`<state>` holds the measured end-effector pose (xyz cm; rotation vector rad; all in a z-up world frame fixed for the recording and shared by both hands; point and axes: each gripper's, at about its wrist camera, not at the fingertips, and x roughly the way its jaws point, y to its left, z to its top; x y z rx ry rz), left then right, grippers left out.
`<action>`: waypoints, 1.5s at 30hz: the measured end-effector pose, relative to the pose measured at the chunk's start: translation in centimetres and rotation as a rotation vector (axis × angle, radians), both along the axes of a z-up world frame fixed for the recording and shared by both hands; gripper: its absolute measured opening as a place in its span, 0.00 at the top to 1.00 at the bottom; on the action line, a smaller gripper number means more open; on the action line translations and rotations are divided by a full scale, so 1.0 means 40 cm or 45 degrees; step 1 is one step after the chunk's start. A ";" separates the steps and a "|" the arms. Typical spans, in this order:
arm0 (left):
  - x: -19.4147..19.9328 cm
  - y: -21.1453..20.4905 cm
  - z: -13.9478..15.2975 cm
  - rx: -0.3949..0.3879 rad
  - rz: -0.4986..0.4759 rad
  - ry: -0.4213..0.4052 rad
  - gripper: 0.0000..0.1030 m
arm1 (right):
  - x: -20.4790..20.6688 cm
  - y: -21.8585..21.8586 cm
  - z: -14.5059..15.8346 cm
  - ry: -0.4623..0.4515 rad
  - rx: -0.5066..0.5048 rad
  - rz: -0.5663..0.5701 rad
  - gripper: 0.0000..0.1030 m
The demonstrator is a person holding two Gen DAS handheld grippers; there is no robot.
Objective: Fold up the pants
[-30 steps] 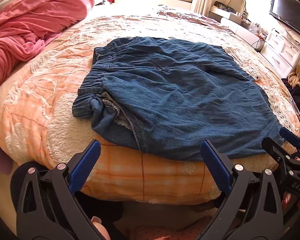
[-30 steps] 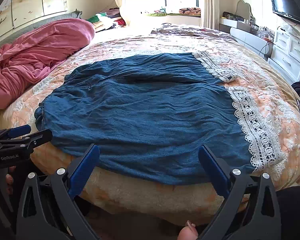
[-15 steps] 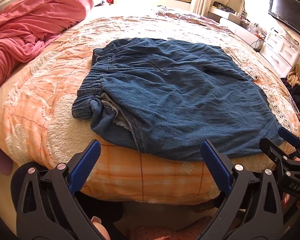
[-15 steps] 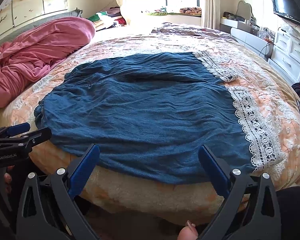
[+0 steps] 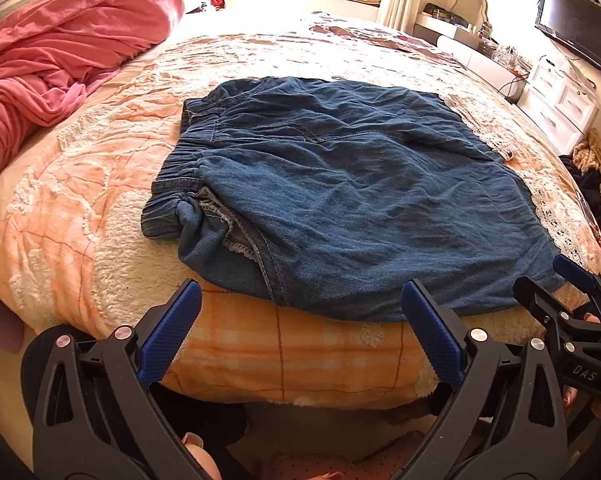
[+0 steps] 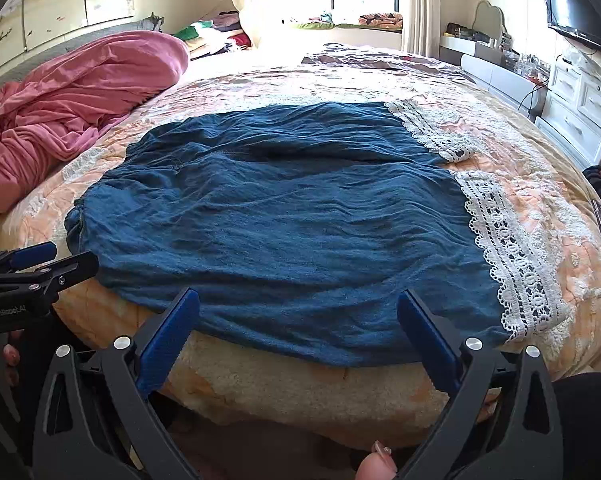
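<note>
Both claws are hanging wide open just past the near edge of the bed (image 5: 284, 356), holding nothing. Left claw (image 5: 300, 324) is pointing at the waist end of the blue pants (image 5: 340, 200). Right claw (image 6: 298, 330) is pointing at the leg end, near the white lace (image 6: 508, 256). Pants are lying flat across the bed, with a pink blanket (image 6: 80, 100) bunched up far to the left.

Your bed (image 5: 100, 184) wears an orange-and-cream quilt (image 6: 548, 184). Blue pants (image 5: 340, 200) lie spread flat on it, and a pink blanket (image 6: 76, 96) is heaped at the left.
</note>
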<state>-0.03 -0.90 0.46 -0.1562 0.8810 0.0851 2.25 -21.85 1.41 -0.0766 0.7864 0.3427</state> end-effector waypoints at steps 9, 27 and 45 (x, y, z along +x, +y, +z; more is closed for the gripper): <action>-0.001 0.004 0.003 -0.001 0.002 -0.006 0.09 | 0.000 0.001 0.000 -0.009 -0.014 0.003 0.04; 0.006 0.020 0.011 -0.009 0.010 -0.020 0.09 | 0.014 0.004 0.009 0.004 0.007 -0.001 0.04; 0.140 0.154 0.063 -0.047 0.044 -0.027 0.09 | 0.208 0.072 0.084 0.082 0.036 0.203 0.04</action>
